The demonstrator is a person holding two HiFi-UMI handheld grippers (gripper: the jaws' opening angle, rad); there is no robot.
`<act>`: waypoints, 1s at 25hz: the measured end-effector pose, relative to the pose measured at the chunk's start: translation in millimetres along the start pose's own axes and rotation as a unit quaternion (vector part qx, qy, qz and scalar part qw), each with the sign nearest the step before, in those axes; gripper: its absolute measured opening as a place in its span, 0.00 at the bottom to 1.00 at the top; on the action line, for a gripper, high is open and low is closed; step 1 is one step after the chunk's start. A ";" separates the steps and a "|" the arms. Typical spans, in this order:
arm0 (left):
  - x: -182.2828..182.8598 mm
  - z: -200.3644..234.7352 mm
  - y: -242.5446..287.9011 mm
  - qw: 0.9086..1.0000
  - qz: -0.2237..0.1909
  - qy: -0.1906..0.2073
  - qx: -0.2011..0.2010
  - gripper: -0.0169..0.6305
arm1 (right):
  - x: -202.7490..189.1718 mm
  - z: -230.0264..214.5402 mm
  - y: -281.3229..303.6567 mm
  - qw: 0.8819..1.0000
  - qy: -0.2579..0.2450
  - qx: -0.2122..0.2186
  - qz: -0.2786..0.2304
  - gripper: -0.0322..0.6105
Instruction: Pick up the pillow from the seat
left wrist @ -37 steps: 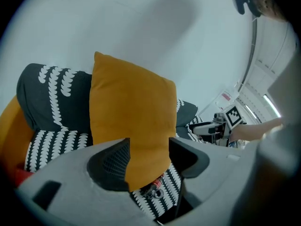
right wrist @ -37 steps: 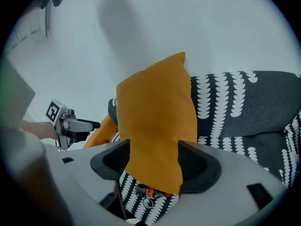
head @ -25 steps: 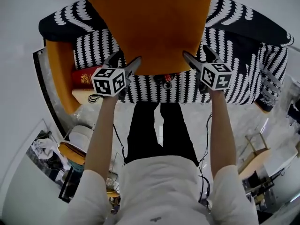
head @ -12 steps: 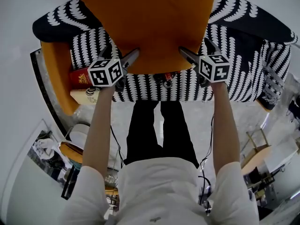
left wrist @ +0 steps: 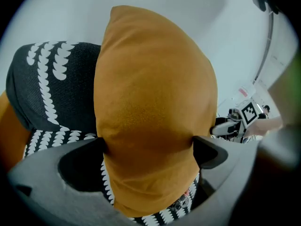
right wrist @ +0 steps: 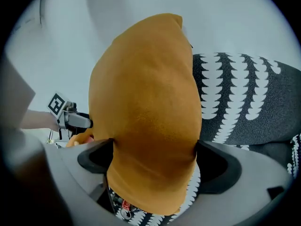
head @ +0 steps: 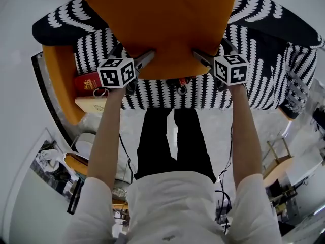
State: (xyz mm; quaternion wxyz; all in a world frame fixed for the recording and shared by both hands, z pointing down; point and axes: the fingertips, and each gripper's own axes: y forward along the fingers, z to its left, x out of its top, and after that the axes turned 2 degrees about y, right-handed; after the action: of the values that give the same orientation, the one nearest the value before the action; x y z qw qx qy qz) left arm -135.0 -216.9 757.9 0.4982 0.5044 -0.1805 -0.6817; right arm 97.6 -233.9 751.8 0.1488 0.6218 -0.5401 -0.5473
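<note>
An orange pillow (head: pixel 167 29) stands upright on the black-and-white patterned seat (head: pixel 264 60), leaning on its backrest. My left gripper (head: pixel 134 55) straddles the pillow's lower left corner. My right gripper (head: pixel 210 52) straddles its lower right corner. Both sets of jaws have just been opening and now stand wide. In the left gripper view the pillow (left wrist: pixel 150 102) fills the whole gap of the left gripper (left wrist: pixel 148 147) and touches both pads. The right gripper view shows the same: the pillow (right wrist: pixel 146 112) fills the right gripper (right wrist: pixel 154 149).
An orange side piece (head: pixel 58 80) with a red book (head: pixel 86 81) sits left of the seat. Small dark items (head: pixel 179 83) lie at the seat's front edge under the pillow. The person's legs (head: pixel 172 141) stand close before the seat. A white wall lies behind.
Both grippers' jaws have spread wider around the pillow's lower corners. The pillow now fills more of the top of the head view, and the grippers sit slightly higher in it.
</note>
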 end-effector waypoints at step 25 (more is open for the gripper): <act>6.8 -7.7 -10.7 0.999 -0.021 0.013 -0.035 0.62 | -1.7 16.2 -0.6 0.999 -0.025 0.003 0.024 0.57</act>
State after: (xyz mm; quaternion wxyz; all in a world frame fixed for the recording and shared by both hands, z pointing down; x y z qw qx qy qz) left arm -133.6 -216.1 743.1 0.5039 0.4991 -0.1393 -0.6911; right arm 84.6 -225.6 746.4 0.1473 0.5951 -0.5600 -0.5573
